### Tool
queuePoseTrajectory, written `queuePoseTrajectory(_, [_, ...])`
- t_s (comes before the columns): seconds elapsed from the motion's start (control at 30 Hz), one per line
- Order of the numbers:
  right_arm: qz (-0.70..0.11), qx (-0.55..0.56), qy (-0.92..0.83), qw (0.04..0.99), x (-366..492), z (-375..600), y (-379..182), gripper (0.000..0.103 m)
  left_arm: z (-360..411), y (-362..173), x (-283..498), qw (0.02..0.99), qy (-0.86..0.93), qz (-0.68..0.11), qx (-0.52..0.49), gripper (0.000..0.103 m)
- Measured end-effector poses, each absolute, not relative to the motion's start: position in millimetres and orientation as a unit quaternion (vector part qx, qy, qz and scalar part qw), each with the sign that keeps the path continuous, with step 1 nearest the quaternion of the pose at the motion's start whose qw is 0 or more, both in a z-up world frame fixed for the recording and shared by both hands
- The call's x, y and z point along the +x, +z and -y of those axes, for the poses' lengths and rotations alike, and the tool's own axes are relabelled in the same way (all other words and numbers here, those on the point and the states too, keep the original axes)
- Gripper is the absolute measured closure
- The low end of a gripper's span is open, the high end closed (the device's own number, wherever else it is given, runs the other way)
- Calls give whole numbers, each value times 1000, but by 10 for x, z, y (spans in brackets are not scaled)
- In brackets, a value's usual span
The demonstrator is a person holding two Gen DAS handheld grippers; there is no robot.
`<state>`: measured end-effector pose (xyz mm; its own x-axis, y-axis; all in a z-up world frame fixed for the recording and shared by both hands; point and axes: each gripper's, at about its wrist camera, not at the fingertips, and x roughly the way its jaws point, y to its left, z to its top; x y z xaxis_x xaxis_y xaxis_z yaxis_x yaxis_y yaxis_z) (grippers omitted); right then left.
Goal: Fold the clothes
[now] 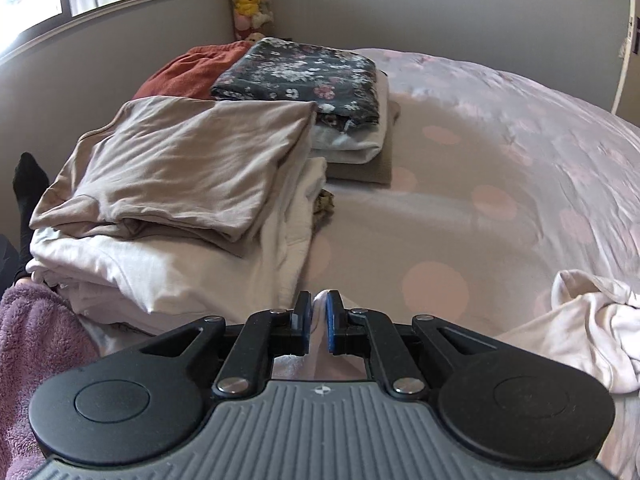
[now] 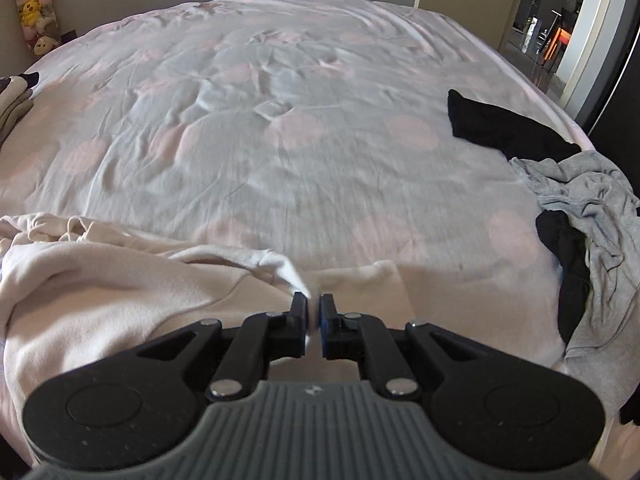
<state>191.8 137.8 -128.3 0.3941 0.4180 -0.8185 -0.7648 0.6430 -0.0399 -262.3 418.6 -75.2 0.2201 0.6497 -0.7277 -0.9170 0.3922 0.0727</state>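
Both claws are down low over the bed (image 2: 304, 92), the one with the pale duvet and pink dots; the left claw (image 1: 319, 312) has its jaws nearly together with a fold of the cream garment (image 2: 100, 276) sitting between the blue pads, though I can't tell if they're actually pinching it; the right claw (image 2: 314, 312) looks the same – narrow gap, white fabric pinched in it. The garment lies crumpled along the near edge of the bed. To the left there's a pile of folded stuff – a beige top (image 1: 180, 160) on white layers, and a dark floral piece (image 1: 304, 72) behind it; off to the right, a grey garment (image 2: 588, 196) and black clothes (image 2: 492, 128) in a heap.
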Motion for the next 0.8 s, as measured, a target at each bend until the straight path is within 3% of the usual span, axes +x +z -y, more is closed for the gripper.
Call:
queuePoseTrajectory(0.1, [-404,-208,378,807,1899,-1317,-1187,85,-4145,-723,-2439,779,483,-359,-180,79])
queuePoseTrajectory(0.17, [-396,-206,387,807,1903,-1271,-1089,71,-4121,-708,-2265,797,453,-364,-166,76])
queuePoseTrajectory(0.3, [-373,-204,416,803,1938,-1248,-919,70,-4053,-733,-1836,839,373,-372,-135,63])
queuePoseTrajectory(0.8, [-335,-349,570,664,2023,-2049,-1355,60,-3787,-1392,-525,859,162,-483,54,57])
